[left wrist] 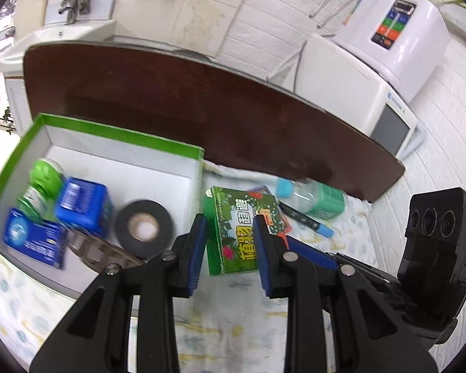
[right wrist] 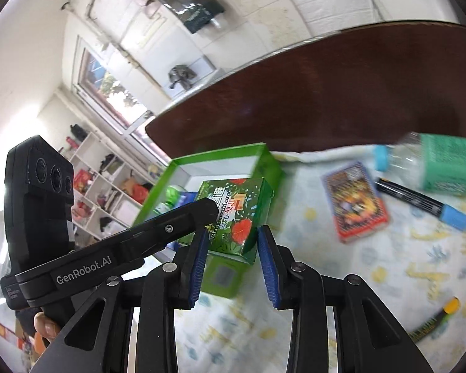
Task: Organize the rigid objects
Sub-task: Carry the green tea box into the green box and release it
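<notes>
Just right of the green tray (left wrist: 115,133), both grippers close their jaws on the green leafy box (left wrist: 236,233), left gripper (left wrist: 230,248) and right gripper (right wrist: 231,255) sharing it. Judging by its nearness, it seems bound for the tray.

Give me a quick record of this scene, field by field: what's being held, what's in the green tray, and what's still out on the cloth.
held: green floral box, between the fingers of both the left gripper and the right gripper
tray: green-rimmed tray
in tray: black tape roll, blue box, flat blue pack, green jar
still out: water bottle, blue-capped marker, card pack, yellow-tipped pen
surface: patterned cloth
</notes>
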Available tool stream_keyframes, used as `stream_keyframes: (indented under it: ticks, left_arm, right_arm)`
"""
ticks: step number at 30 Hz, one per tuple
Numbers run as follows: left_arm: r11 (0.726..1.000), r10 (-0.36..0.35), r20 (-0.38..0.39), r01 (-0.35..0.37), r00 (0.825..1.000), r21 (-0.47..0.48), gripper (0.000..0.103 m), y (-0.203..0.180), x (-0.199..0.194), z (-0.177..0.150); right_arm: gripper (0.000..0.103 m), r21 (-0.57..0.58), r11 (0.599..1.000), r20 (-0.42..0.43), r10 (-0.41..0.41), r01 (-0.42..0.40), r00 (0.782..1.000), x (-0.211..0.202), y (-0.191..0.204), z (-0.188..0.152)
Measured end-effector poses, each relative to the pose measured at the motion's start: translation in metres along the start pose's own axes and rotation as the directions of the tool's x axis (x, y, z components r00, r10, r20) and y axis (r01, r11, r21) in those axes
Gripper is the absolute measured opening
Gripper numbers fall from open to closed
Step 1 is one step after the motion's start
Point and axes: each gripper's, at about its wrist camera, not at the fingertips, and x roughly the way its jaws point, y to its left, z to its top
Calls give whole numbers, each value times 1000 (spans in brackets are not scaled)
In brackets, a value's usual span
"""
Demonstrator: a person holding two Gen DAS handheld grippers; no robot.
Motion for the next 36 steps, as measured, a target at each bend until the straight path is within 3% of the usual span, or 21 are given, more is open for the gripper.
stream_keyframes:
  ticks: [7,14,22,29,36]
  left_arm:
    - [999,27,19,-26,999,-44,27,45,-7,12]
    - [995,-12,-27,9,1000,-104,27,76,15,7]
    - [987,-1,-55,-8,999,-162,27,101,28,2]
    - [991,-25,-25,21,999,-136,27,80,14,-2]
    - [995,-102,-76,100,992,-21,28,13,33,-7]
  right_arm:
    - [36,-22,998,-48,58,-59,997,49,30,17]
    - [36,-41,999,-108,-5,0,994,85,32,16]
    - [36,-70,996,-128,-58,50,990,104,29,12]
    - [36,-53,996,-59,-80,77,995,70,18,13]
    - [36,116,973,6,-201,199,980,16,-48,7]
